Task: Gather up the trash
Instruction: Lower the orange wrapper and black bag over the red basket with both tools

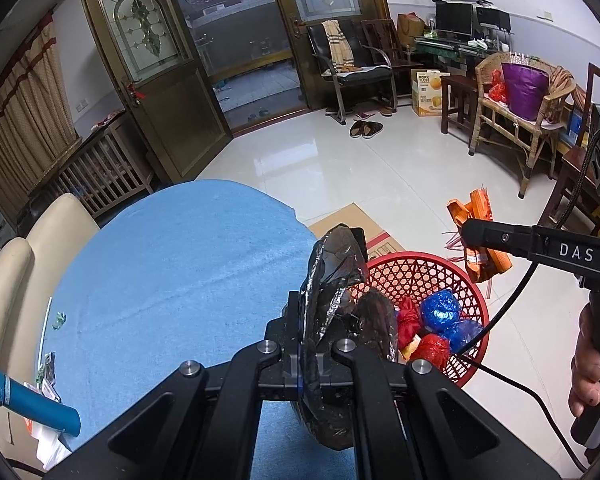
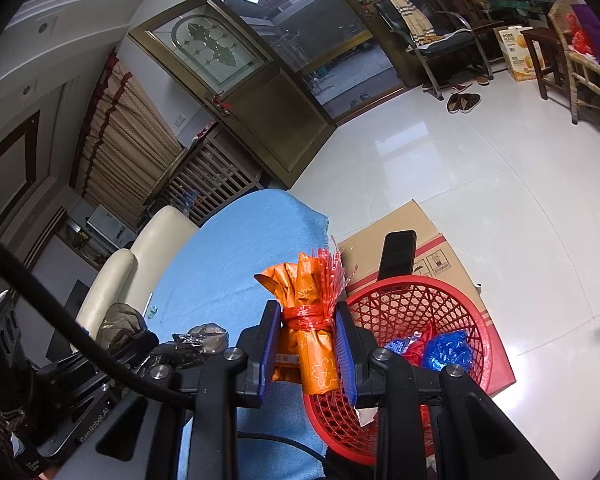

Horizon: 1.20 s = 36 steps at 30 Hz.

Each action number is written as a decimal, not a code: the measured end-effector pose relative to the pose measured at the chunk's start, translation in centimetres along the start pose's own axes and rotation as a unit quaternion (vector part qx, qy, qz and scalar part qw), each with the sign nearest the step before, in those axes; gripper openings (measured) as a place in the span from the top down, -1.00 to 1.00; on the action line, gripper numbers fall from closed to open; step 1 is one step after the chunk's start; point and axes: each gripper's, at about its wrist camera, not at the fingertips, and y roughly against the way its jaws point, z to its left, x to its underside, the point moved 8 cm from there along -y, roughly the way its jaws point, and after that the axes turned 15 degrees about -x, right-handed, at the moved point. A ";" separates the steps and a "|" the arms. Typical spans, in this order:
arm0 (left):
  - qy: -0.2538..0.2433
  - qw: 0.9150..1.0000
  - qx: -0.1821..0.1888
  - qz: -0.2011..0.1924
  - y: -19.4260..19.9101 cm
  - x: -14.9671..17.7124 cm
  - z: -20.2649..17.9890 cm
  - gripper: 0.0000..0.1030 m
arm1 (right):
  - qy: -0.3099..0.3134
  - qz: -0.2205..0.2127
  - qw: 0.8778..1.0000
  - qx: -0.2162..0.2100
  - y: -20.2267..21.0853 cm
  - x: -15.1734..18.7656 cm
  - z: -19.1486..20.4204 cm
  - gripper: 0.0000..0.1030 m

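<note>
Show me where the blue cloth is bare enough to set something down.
The blue cloth is bare across its middle and far end, from the cream chair to the edge by the red basket. It is crowded at the near left corner, around the blue tube and the scraps beside it.

- A crumpled dark, silver-lined foil wrapper [image 1: 332, 280] stands upright, pinched between the left gripper's fingers [image 1: 290, 320], reaching well past their tips.
- A rolled orange paper bundle tied with red plastic ribbon [image 2: 306, 320] sits upright between the right gripper's blue finger pads [image 2: 270, 348].
- A round red plastic lattice basket [image 2: 452, 300] lies below and right of those pads, holding crumpled blue [image 2: 448, 354] and red wrappers [image 1: 432, 350].
</note>
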 end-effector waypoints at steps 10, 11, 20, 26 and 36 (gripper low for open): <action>-0.014 1.000 0.003 0.002 -0.2 -0.3 -1.3 0.95 | -0.015 -0.005 1.000 -0.002 0.5 -0.4 -0.9 0.44; -0.015 1.000 0.004 0.002 -0.2 -0.3 -1.3 0.95 | -0.015 -0.006 1.000 -0.002 0.5 -0.4 -0.9 0.44; -0.027 1.000 0.008 0.004 -0.3 -0.4 -2.3 0.95 | -0.026 -0.012 1.000 -0.003 1.1 -0.5 -1.7 0.44; -0.033 0.999 0.013 0.006 -0.6 -0.4 -2.8 0.95 | -0.032 -0.012 0.999 -0.004 1.3 -0.5 -1.9 0.43; -0.043 0.999 0.022 0.012 -0.9 -0.4 -4.2 0.95 | -0.045 -0.015 0.999 -0.004 1.5 -0.6 -2.2 0.43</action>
